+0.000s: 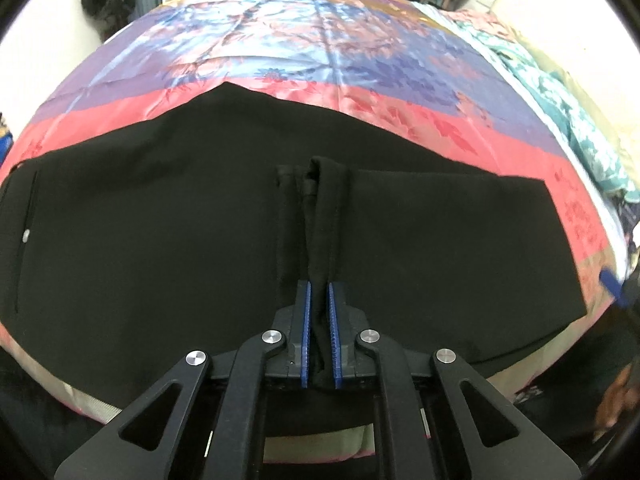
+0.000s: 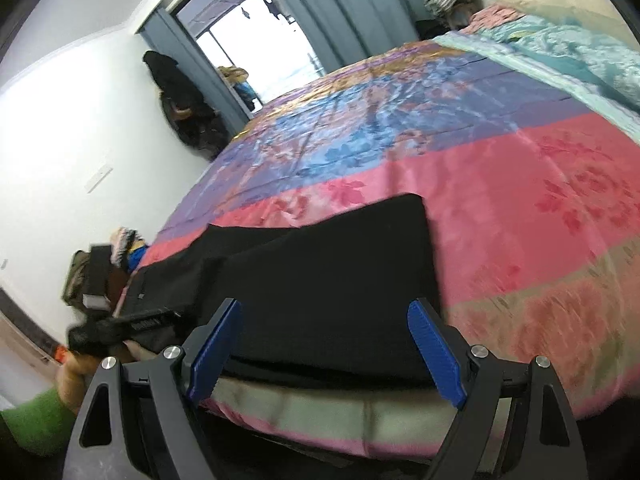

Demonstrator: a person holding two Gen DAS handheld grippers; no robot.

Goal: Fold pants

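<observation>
left wrist view: your left gripper (image 1: 319, 300) is clamped on a bunched fold of the black pants (image 1: 140, 220), fabric pinched between the blue pads (image 1: 306, 320). pants lie spread flat across the near edge of the bed, on the pink band of the floral bedspread (image 1: 280, 40). right wrist view: your right gripper (image 2: 326, 320) has its jaws wide apart, nothing between them, hovering over the pants' end by the bed edge. left gripper shows at the left edge there, blurred.

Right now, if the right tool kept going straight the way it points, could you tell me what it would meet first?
Most likely the black pants on the bed cover: the open right tool aims at the cloth near the bed's edge, though depth is unclear.
</observation>
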